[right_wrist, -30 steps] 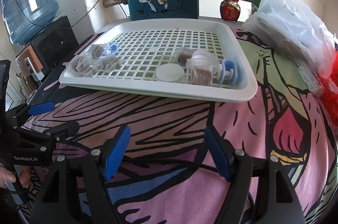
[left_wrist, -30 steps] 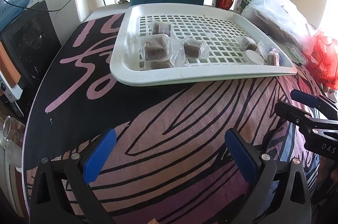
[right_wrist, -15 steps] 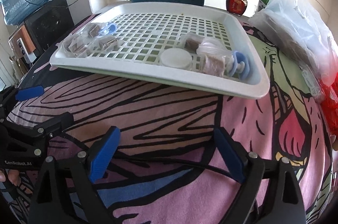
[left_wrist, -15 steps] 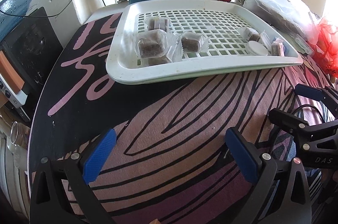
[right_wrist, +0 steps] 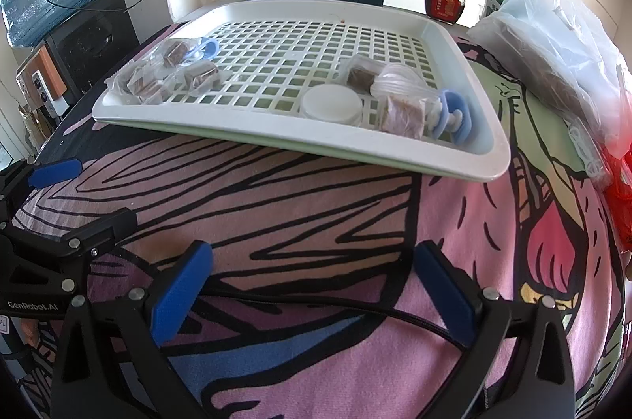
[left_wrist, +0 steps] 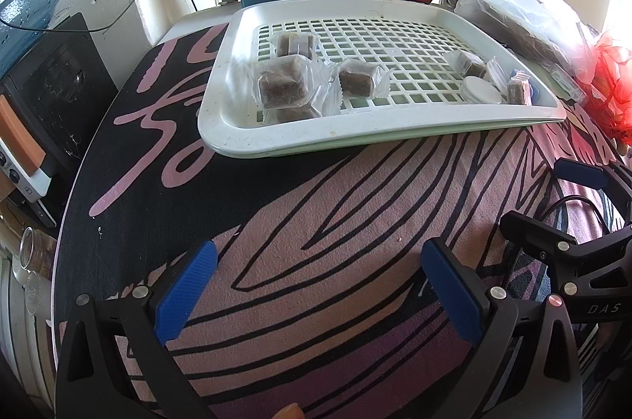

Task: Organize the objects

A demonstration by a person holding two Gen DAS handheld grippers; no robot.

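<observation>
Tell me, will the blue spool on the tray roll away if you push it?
Probably. The blue spool has round ends on a thin middle and lies on its side, so it may roll. The tray rim beside it should stop it. It looks like light plastic, easy to knock.

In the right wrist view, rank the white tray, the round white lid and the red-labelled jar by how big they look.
1. White tray, by far.
2. Round white lid and red-labelled jar look alike; the jar stands farther back, so no ranking.
</observation>
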